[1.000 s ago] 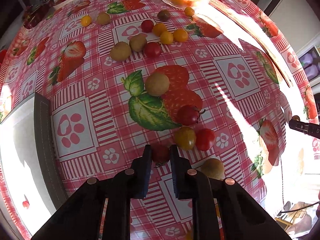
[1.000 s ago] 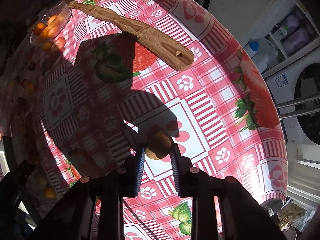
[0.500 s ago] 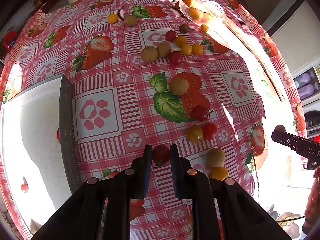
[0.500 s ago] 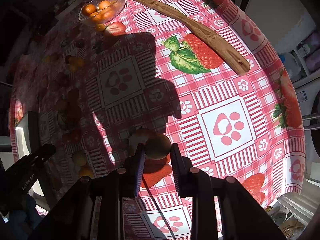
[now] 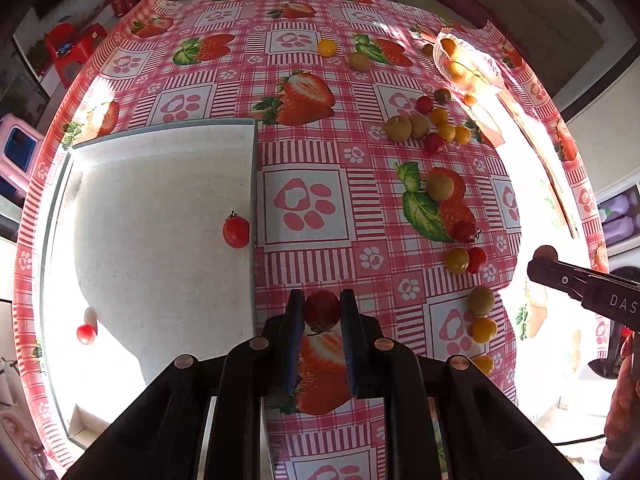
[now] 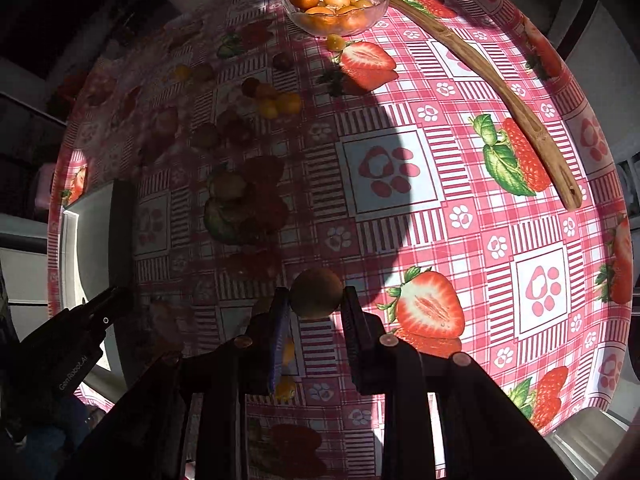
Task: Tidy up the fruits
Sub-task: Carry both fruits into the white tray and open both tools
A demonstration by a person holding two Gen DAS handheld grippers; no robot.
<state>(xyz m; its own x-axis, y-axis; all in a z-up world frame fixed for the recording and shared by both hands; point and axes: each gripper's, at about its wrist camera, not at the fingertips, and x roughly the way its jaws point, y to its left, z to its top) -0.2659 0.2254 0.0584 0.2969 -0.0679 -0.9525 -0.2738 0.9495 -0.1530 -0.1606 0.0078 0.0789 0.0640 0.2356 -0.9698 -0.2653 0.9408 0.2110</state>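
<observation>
While the left gripper clamps a red tomato, the right gripper grips a brown fruit.

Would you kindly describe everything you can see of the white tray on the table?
The shallow white rectangular tray sits on the left part of the red-checked strawberry tablecloth, with thin raised walls and a matte, foam-like floor, half in glaring sunlight. It holds two small red cherry tomatoes: one with a green stem resting against its right wall, another near its left side. The left claw, shut on a third red tomato, is just right of the tray wall, not touching it.
</observation>
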